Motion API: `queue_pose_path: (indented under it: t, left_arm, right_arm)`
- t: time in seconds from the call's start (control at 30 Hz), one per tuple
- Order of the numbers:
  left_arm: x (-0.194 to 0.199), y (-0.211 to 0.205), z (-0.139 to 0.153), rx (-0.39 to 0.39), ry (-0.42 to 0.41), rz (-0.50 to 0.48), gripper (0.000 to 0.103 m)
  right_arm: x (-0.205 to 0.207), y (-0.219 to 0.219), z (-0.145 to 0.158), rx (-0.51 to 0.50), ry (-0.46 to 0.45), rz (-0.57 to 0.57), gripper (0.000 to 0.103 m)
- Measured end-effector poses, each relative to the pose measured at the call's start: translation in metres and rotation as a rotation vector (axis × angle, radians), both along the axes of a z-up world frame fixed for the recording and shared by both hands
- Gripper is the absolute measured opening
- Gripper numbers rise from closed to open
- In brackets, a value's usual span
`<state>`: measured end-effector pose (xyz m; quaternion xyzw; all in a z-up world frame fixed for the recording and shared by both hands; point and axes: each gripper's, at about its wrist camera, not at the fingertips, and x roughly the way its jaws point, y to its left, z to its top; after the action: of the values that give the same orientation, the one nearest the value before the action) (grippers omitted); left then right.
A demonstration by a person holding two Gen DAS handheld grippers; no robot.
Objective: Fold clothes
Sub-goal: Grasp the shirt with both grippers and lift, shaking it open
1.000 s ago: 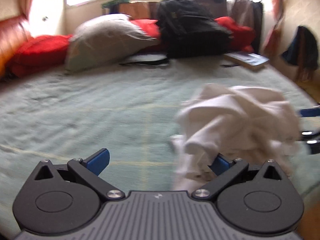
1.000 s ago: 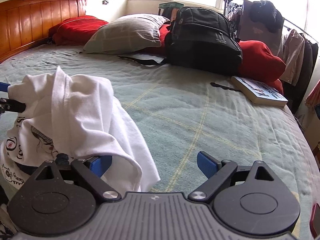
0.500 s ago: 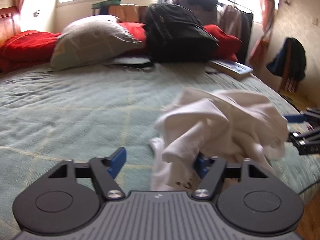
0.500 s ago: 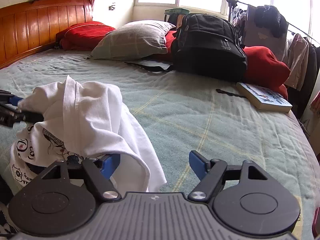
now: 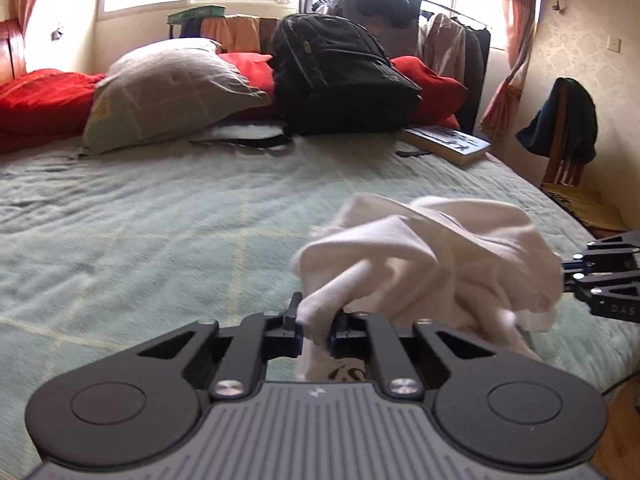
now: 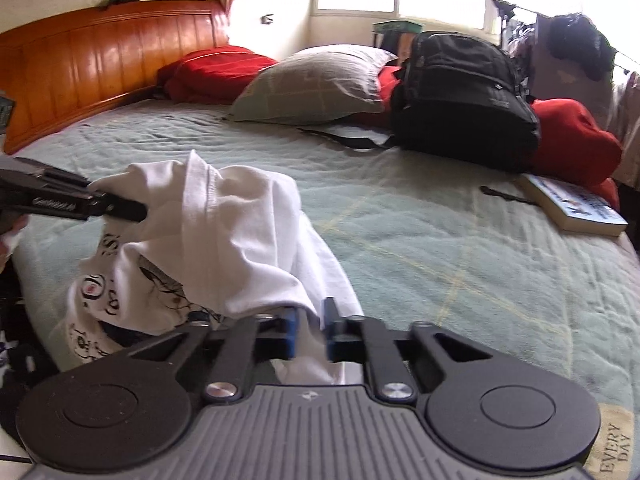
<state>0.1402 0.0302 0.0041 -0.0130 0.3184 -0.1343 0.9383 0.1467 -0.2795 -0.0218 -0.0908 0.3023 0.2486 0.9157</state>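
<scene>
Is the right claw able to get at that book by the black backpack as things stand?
Probably not yet: the right claw is closing on the white shirt, and the book lies far across the bed, though nothing blocks the way.

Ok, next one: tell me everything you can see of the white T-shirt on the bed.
The white T-shirt is soft knit cotton by its look, crumpled into a loose heap near the front edge of the green bedspread. A ribbed hem or neckline band runs up over the top of the heap, and black printed graphics with a touch of red show on its lower folds. The left hand-held gripper pinches one bunched fold; the right hand-held gripper is closing on another fold between its jaws. The rest slumps on the bed.
</scene>
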Motion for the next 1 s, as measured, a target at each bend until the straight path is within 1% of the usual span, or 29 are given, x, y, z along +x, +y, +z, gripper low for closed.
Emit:
queue_pose_path:
  t: [0.03,0.07,0.1,0.13,0.17,0.2,0.23,0.27,0.3,0.4,0.53,0.63,0.83,1.0]
  left_arm:
    - [0.001,0.003,0.002,0.0,-0.003,0.002,0.009]
    - [0.002,0.005,0.003,-0.004,-0.005,0.002,0.009]
    - [0.004,0.006,0.004,-0.005,-0.007,0.001,0.009]
    - [0.005,0.006,0.005,-0.001,-0.007,-0.001,0.009]
    - [0.007,0.005,0.005,0.006,-0.009,-0.002,0.009]
    - [0.009,0.005,0.006,0.013,-0.013,-0.002,0.009]
    - [0.01,0.005,0.007,0.02,-0.016,-0.003,0.009]
    - [0.012,0.004,0.008,0.027,-0.02,-0.004,0.009]
    - [0.015,0.005,0.009,0.035,-0.026,0.0,0.009]
    - [0.024,0.009,0.014,0.063,-0.044,0.016,0.008]
    - [0.047,0.018,0.022,0.1,-0.062,0.048,0.008]
    - [0.067,0.022,0.027,0.14,-0.076,0.058,0.008]
    - [0.114,0.026,0.029,0.213,-0.094,0.069,0.008]
    - [0.153,0.033,0.027,0.248,-0.095,0.087,0.008]
  right_arm:
    - [0.002,0.0,0.0,0.001,0.001,0.01,0.017]
    - [0.003,-0.001,0.0,0.002,0.002,0.02,0.024]
    - [0.006,-0.001,-0.001,0.003,0.004,0.023,0.042]
    - [0.008,-0.002,-0.004,0.002,0.009,0.029,0.049]
    - [0.011,-0.002,-0.006,0.013,0.032,0.053,0.049]
    - [0.014,-0.003,-0.008,0.025,0.057,0.08,0.041]
    - [0.017,-0.004,-0.01,0.038,0.082,0.107,0.017]
    - [0.018,-0.004,-0.009,0.047,0.097,0.128,0.008]
    - [0.019,-0.003,-0.006,0.043,0.091,0.135,0.005]
    - [0.024,-0.002,0.007,0.007,0.033,0.125,0.005]
    - [0.044,-0.004,0.023,-0.054,-0.039,0.081,0.005]
    - [0.065,-0.006,0.03,-0.074,-0.063,0.042,0.005]
    - [0.116,-0.013,0.034,-0.089,-0.058,-0.048,0.005]
    - [0.153,-0.014,0.031,-0.088,-0.037,-0.108,0.005]
